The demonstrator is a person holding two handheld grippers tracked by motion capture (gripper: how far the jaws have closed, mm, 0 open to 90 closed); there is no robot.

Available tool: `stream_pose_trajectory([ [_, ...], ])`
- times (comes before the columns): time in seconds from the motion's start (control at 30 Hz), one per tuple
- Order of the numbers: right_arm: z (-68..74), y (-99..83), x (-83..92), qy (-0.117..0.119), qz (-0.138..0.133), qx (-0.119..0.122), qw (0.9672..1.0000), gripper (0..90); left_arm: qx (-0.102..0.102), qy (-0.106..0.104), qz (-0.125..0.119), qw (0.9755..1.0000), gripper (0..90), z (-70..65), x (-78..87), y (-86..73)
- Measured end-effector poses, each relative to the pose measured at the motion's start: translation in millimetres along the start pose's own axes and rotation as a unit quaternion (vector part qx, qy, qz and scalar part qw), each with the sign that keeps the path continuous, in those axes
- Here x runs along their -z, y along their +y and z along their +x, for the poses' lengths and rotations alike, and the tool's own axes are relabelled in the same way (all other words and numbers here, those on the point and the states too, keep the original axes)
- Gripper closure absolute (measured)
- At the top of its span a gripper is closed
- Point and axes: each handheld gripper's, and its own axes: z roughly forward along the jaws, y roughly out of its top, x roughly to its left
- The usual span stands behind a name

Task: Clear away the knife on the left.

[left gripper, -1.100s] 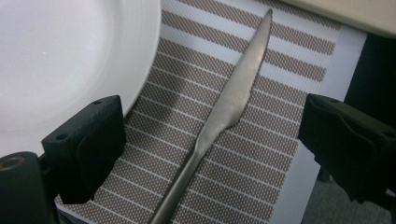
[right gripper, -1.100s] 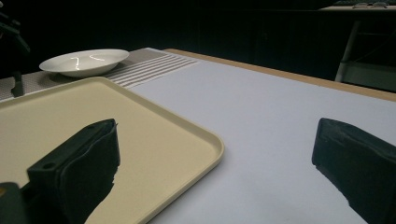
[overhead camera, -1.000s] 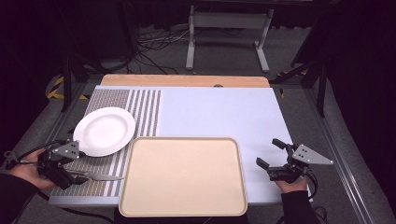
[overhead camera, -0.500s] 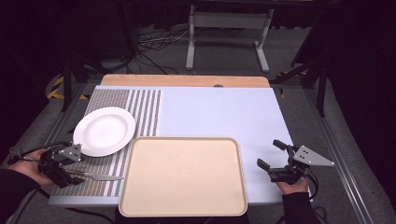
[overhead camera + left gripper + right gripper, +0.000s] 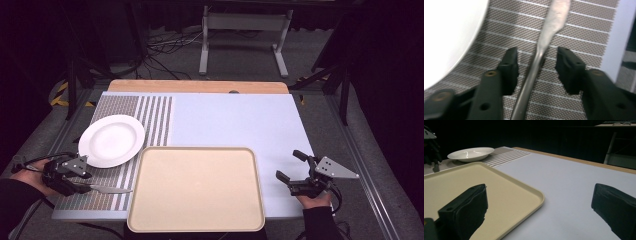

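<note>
knife (image 5: 541, 50): lying flat on the striped mat (image 5: 150, 107) at the near left of the counter (image 5: 235, 120), just below the plate (image 5: 111, 140) and left of the tray (image 5: 196, 187). Blade points toward the tray, so I'm coming at it from the handle end.

left tongs (image 5: 536, 68): straddling the thin neck of the handle, one jaw each side. They've just been closing in, but in the left gripper view I can see mat on both sides of the metal, so no squeeze yet. Not gripping, just lined up.

why there: the neck is the narrowest bit, and with the knife flat on the mat I need the jaws low, down at the weave.

right tongs (image 5: 295, 172): parked at the right edge of the counter, jaws wide apart, nothing in them. Right gripper view looks along the tray corner, handy if the tray needs steadying.

tray: empty, sits dead centre at the near edge, my guess for where the knife goes.

risk: thin handle could slip or pivot if the jaws catch it off-centre.
</note>
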Motion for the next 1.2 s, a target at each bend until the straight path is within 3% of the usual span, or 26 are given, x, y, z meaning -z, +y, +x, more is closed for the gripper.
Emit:
stream_pose_trajectory([
  [0.17, 0.2, 0.3, 0.2, 0.001, -0.001, 0.001, 1.0000, 1.4, -0.013, -0.004, 0.004, 0.9999, 65.4, 1.6, -3.2, -0.9],
  [0.23, 0.1, 0.3, 0.5, 0.002, -0.001, 0.001, 1.0000, 1.4, -0.039, -0.007, 0.000, 0.9992, 69.7, 3.1, -4.5, -2.7],
  [0.33, 0.0, 0.1, 0.1, 0.004, -0.002, 0.001, 1.0000, 1.3, -0.050, -0.009, -0.005, 0.9987, 74.6, 4.4, -4.4, -4.5],
  [0.37, 0.2, 0.2, 0.0, 0.005, -0.002, 0.001, 1.0000, 1.3, -0.076, -0.008, -0.009, 0.9970, 75.3, 4.7, -4.4, -5.5],
  [0.4, 0.4, 0.3, 0.1, 0.004, -0.003, 0.002, 1.0000, 1.4, -0.076, -0.008, -0.009, 0.9970, 75.9, 4.7, -4.4, -5.5],
  [0.47, 0.3, 0.4, 0.4, 0.005, -0.004, 0.004, 1.0000, 1.4, -0.105, -0.010, -0.006, 0.9944, 77.2, 4.9, -4.3, -4.9],
  [0.5, 0.3, 0.4, 0.4, 0.005, -0.004, 0.004, 1.0000, 1.4, -0.105, -0.010, -0.006, 0.9944, 77.5, 4.9, -4.3, -4.9],
  [0.6, 0.5, 0.4, 0.9, 0.005, -0.005, 0.001, 1.0000, 1.5, -0.130, -0.008, 0.003, 0.9915, 78.9, 3.6, -4.1, -2.5],
  [0.83, 0.3, 0.3, 1.2, 0.007, -0.006, 0.000, 1.0000, 1.5, -0.131, -0.016, 0.018, 0.9911, 79.6, 5.0, -3.9, 1.5],
  [0.93, 0.1, 0.2, 1.4, 0.007, -0.005, 0.000, 1.0000, 1.5, -0.137, -0.017, 0.015, 0.9903, 79.6, 6.3, -3.9, 1.3],
  [1.07, -0.1, 0.0, 1.5, 0.007, -0.006, 0.000, 1.0000, 1.5, -0.131, -0.019, 0.009, 0.9912, 79.6, 6.4, -4.2, -0.7],
  [1.2, -0.1, 0.0, 1.2, 0.008, -0.006, 0.000, 1.0000, 1.5, -0.140, -0.021, 0.007, 0.9900, 79.6, 7.2, -4.3, -1.1],
])
